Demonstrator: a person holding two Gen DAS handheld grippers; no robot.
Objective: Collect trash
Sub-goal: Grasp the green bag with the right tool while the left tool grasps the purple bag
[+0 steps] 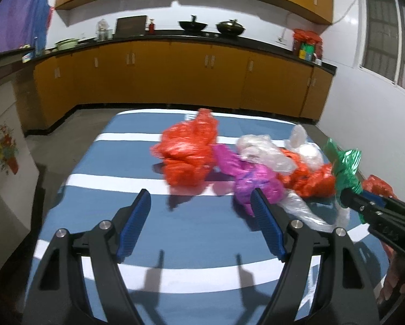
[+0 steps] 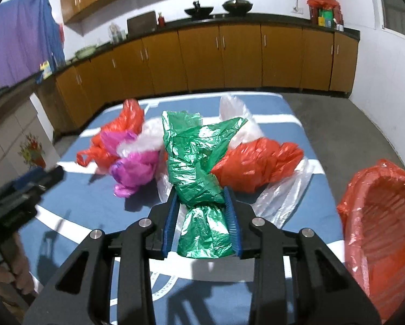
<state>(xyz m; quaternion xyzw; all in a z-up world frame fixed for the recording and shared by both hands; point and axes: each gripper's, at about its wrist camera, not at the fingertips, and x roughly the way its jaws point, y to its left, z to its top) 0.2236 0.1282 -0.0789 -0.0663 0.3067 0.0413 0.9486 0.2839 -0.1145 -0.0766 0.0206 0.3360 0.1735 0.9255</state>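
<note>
We see our right gripper [image 2: 202, 203] closed around a crumpled green bag [image 2: 199, 162], its blue pads pressing the bunched plastic on both sides, with the rest of the bag spilling forward over the blue and white striped table [image 2: 80, 208]. Our left gripper [image 1: 201, 203] stands wide with nothing between its fingers, hovering over a bare part of the table just in front of a pink bag [image 1: 252, 178]. The rest of the trash lies in a loose heap across the middle of the table: an orange bag [image 1: 187, 154] at the left of the heap, the pink one touching it, clear bags [image 1: 267, 154] on top, and another orange bag [image 2: 256, 165] just beside the green one. At the table's right edge sits a basket lined with an orange bag [image 2: 384, 216].
</note>
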